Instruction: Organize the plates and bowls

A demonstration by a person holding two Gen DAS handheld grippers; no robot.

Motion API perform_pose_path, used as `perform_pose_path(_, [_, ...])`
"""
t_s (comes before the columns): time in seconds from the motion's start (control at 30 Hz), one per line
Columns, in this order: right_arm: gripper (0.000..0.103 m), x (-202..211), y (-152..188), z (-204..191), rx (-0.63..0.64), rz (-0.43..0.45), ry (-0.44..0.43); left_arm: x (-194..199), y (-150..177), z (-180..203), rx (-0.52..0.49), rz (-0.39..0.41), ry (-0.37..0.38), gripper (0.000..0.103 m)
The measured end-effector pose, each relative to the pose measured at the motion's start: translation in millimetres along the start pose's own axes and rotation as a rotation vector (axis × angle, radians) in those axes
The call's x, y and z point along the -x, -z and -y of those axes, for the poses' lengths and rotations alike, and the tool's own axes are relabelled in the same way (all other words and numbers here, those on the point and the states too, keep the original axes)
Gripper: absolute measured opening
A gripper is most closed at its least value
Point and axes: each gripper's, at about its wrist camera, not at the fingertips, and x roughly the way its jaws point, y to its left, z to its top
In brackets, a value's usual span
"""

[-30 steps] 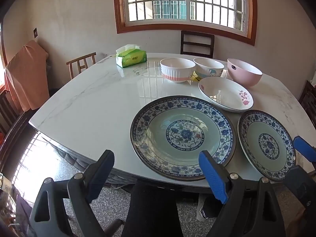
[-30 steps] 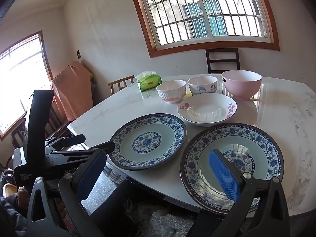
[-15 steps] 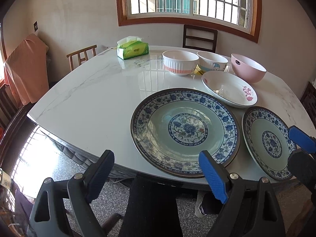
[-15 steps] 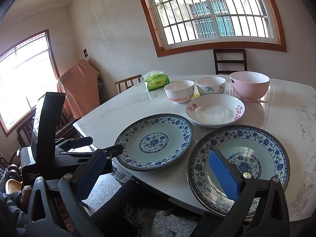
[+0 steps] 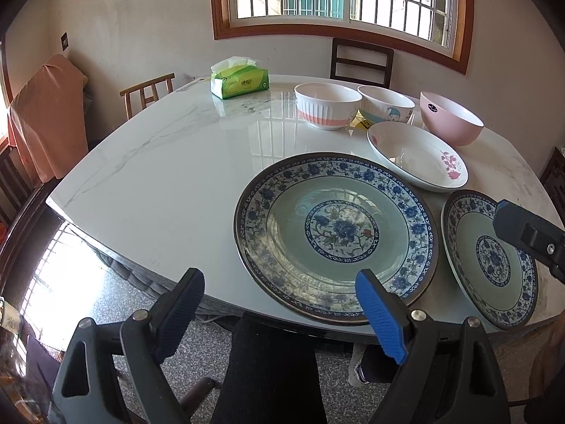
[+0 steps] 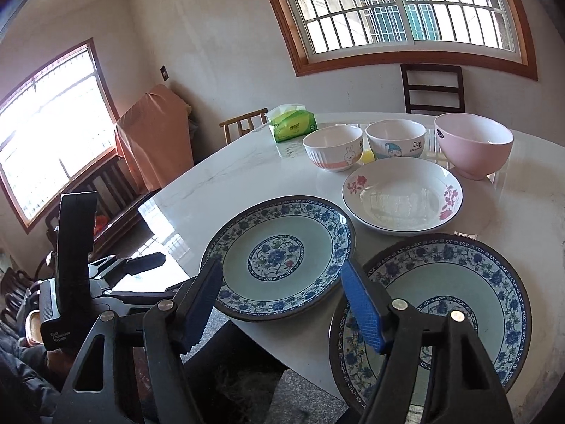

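Observation:
Two blue-patterned plates lie at the near edge of the marble table [image 5: 159, 176]: a left one [image 5: 335, 233] [image 6: 279, 258] and a right one [image 5: 491, 258] [image 6: 445, 304]. Behind them lies a white flowered plate [image 5: 416, 155] [image 6: 402, 194]. Further back stand a pink-striped white bowl [image 5: 326, 109] [image 6: 333, 152], a cartoon bowl [image 5: 386, 107] [image 6: 395, 139] and a pink bowl [image 5: 450, 118] [image 6: 475, 143]. My left gripper [image 5: 282, 314] is open and empty, off the table edge before the left plate. My right gripper [image 6: 282, 304] is open and empty, over the gap between the two blue plates.
A green tissue pack [image 5: 240, 83] sits at the far left of the table. Wooden chairs [image 5: 362, 63] stand around it. A chair draped in orange cloth [image 5: 46, 120] stands at the left wall.
Both grippers have moved forward toward the table edge. The right gripper's jaws have narrowed but stay open. Nothing on the table has moved.

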Motion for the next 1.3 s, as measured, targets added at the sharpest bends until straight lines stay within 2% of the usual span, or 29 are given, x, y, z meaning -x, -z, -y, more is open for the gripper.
perform_pose_path(0.13, [0.067, -9.1, -7.2, 10.6, -0.046, -0.026, -0.030, -1.9, -0.4, 1.1, -0.003, -0.004, -0.005, 0.090])
perform_pose_path(0.33, [0.067, -22.0, -18.6, 15.8, -0.011, -0.056, -0.003, -7.3, -1.6, 2.0, -0.008, -0.020, -0.007, 0.090])
perform_pose_path(0.57, [0.066, -38.2, -23.8, 21.9, -0.020, -0.115, -0.053, -13.0, -2.1, 1.7, -0.006, -0.037, 0.001, 0.090])
perform_pose_path(1.0, [0.066, -74.2, -33.4, 37.5, -0.021, -0.219, -0.023, -28.7, -3.1, -1.9, 0.023, -0.097, 0.027, 0.090])
perform_pose_path(1.3, [0.066, -100.8, -35.7, 40.8, -0.024, -0.299, 0.000, -37.2, -4.6, -6.9, 0.030, -0.115, 0.003, 0.089])
